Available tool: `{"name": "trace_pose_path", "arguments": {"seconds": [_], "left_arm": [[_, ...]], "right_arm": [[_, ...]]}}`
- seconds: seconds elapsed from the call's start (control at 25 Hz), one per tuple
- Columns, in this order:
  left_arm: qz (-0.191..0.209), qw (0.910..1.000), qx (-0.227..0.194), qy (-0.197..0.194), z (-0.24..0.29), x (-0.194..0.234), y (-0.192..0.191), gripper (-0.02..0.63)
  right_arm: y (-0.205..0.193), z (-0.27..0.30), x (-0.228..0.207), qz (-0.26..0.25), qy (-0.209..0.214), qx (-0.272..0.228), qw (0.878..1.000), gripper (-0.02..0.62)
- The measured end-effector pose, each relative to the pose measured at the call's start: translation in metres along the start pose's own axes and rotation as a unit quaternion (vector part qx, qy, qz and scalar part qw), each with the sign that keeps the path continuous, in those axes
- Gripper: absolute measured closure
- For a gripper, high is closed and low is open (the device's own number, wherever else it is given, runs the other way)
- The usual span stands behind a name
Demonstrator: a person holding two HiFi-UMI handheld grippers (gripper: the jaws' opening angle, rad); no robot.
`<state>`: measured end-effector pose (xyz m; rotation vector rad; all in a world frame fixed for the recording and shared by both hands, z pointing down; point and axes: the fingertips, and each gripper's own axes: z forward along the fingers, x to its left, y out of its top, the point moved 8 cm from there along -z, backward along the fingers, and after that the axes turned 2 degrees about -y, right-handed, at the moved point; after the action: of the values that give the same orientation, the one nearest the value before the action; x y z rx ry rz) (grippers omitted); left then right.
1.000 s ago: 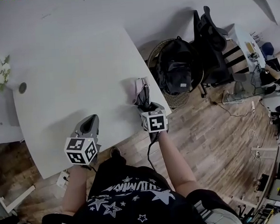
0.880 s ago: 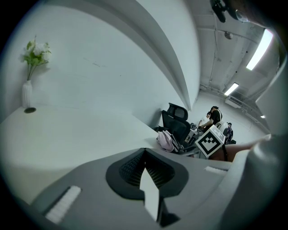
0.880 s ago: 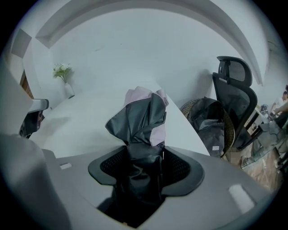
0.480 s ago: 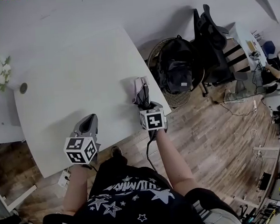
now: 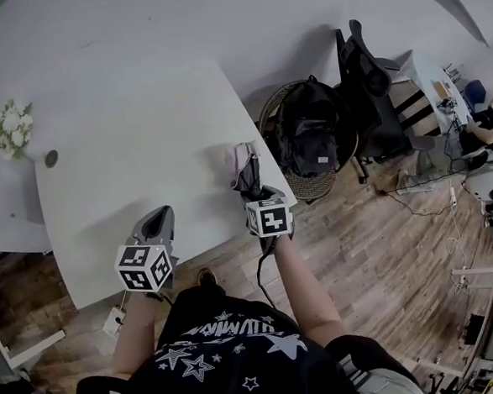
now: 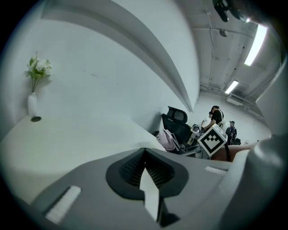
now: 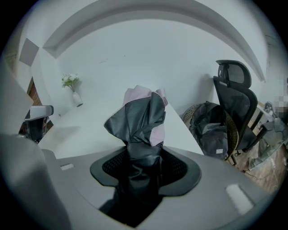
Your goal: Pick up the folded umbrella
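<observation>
1. Head view: the folded umbrella [image 5: 246, 160] lies by the right edge of the white table [image 5: 123, 116]. Its near end is in the right gripper [image 5: 260, 193]. The left gripper [image 5: 158, 220] hovers over the table's near edge, well apart from the umbrella. We cannot tell here whether the umbrella is clear of the tabletop. We judge the lift to be the step in hand, and we would raise it straight up rather than drift toward the edge, beyond which a backpack [image 5: 308, 137] sits.
2. Left gripper view: these jaws are together with nothing between them. The umbrella shows far off to the right. We would keep this gripper out of the way, ready to support the free end if it sags.
3. Right gripper view: the jaws are clamped on the umbrella's dark fabric near one end. Loose dark and pink folds fan out beyond the pads. The hold looks to be on soft cloth, so it may slip. We would keep the squeeze firm and rise slowly.
</observation>
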<state>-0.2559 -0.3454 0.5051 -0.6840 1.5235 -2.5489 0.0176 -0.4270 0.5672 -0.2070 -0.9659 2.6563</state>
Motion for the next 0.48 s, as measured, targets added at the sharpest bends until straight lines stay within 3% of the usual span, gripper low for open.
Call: {"name": "trace_pose_path", "arguments": {"seconds": [0.48], "left_arm": [[0.021, 0.9994, -0.026, 0.013, -0.039, -0.061, -0.003, 0.603]], "right_arm": [[-0.004, -0.072, -0.009, 0.012, 0.028, -0.071, 0.997, 0.357]]}}
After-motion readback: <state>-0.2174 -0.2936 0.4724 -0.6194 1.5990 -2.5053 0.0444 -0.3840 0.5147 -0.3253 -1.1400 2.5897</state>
